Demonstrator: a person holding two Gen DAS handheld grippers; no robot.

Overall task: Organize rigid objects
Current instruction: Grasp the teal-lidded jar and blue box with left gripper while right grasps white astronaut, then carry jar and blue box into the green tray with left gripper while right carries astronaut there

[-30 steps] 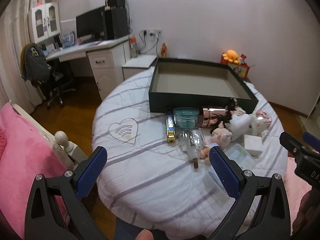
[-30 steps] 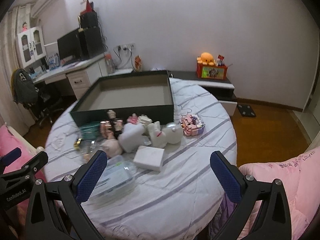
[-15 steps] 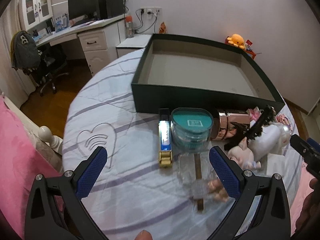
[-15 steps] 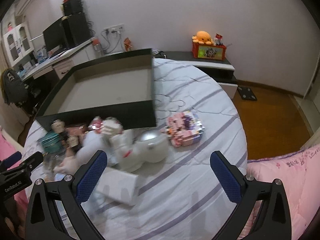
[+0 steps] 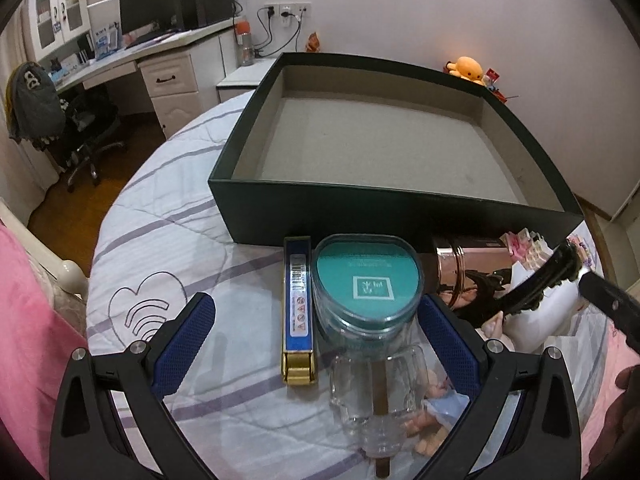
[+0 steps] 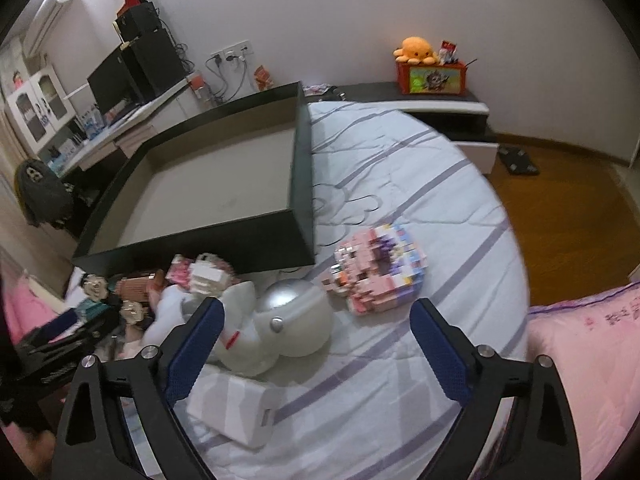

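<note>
**Both grippers low over the clutter in front of the dark box**

Nearest the left gripper [image 5: 316, 336], well short of the dark box [image 5: 400, 216], a clear glass mug [image 5: 374, 388] lies on the striped bed cover [image 5: 168, 216] between the spread blue pads, which touch nothing — the jaws stand released. Just beyond the mug sits a teal-lidded clear container [image 5: 366, 284], and beside it on the left a narrow blue and gold case [image 5: 298, 308] points toward the box. A rose-gold cylinder [image 5: 468, 268] lies to the container's right, its far side just by the box's front wall.

Closest to the right gripper [image 6: 316, 344], whose jaws have just been closing a little yet remain apart with no pad pressing on anything, a white rectangular box [image 6: 234, 408] lies under the left pad. A white figure with a silver dome [image 6: 280, 324] rests between the pads, nearer the dark box [image 6: 192, 240]. A pink block model [image 6: 380, 268] lies off the box's near right corner. More small toys crowd against the front wall — too blurred to name. The box interior is bare grey.
</note>
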